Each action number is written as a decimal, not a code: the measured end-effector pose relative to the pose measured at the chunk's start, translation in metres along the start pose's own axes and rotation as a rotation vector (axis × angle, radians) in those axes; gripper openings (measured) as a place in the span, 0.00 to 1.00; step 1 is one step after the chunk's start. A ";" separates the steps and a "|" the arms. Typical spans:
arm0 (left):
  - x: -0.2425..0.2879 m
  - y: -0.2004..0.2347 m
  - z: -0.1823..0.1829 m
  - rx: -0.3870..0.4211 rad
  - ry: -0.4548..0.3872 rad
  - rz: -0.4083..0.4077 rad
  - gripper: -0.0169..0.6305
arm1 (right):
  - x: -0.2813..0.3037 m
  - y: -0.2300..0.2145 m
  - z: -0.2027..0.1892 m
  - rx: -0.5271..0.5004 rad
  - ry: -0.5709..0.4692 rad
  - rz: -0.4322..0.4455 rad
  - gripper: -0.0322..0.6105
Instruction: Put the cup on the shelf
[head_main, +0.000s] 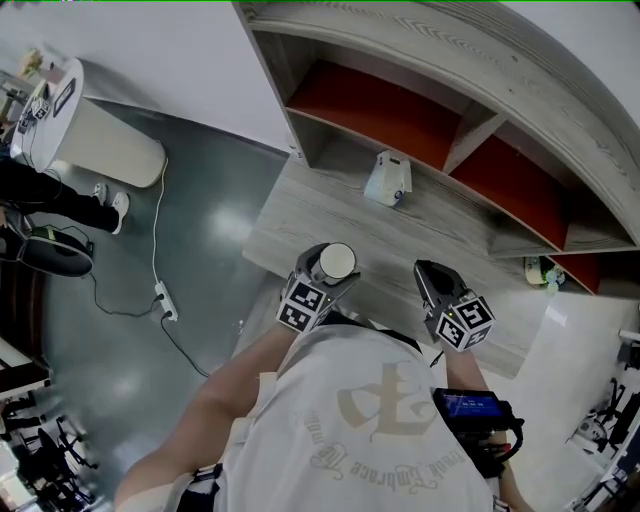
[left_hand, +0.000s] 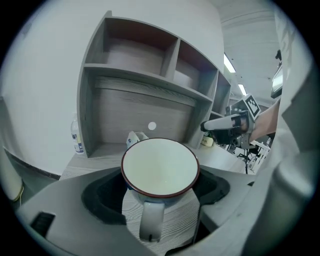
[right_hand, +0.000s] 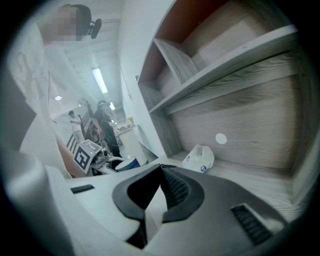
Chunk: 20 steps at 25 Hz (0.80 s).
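In the head view, the left tool (head_main: 328, 275) grips the cup (head_main: 337, 262) upright, mouth up, over the tabletop (head_main: 290, 220) in front of the shelf (head_main: 430, 110). The cup is outside the shelf's lower bay. The right tool (head_main: 430, 272) is alongside, also in front of the shelf. A white pouch (head_main: 388, 180) sits just inside the lower bay's mouth.

In the left gripper view, the jaws clamp the white, red-rimmed cup from both sides, its handle pointing away from the shelf. Whether the cup's base touches the tabletop cannot be told.

In the right gripper view, the jaws are pressed together at their tips with nothing between them, aimed at the lower bay near the pouch.
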<state>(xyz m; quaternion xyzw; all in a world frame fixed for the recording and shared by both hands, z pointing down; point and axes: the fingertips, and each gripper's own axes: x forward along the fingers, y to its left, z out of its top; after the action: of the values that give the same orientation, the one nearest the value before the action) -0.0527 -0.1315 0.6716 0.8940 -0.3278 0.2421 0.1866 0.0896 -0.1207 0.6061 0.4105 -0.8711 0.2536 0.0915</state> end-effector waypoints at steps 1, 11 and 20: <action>-0.004 0.001 0.003 -0.007 -0.009 0.007 0.65 | 0.000 0.002 0.000 0.000 -0.004 0.003 0.06; -0.033 0.011 0.045 -0.022 -0.083 0.047 0.65 | 0.004 0.016 0.011 0.003 -0.048 0.023 0.06; -0.046 0.024 0.077 -0.038 -0.124 0.057 0.65 | 0.009 0.021 0.022 -0.004 -0.082 0.037 0.06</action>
<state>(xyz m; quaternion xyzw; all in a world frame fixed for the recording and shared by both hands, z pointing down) -0.0756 -0.1636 0.5872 0.8939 -0.3684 0.1851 0.1758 0.0691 -0.1271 0.5834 0.4041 -0.8821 0.2365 0.0515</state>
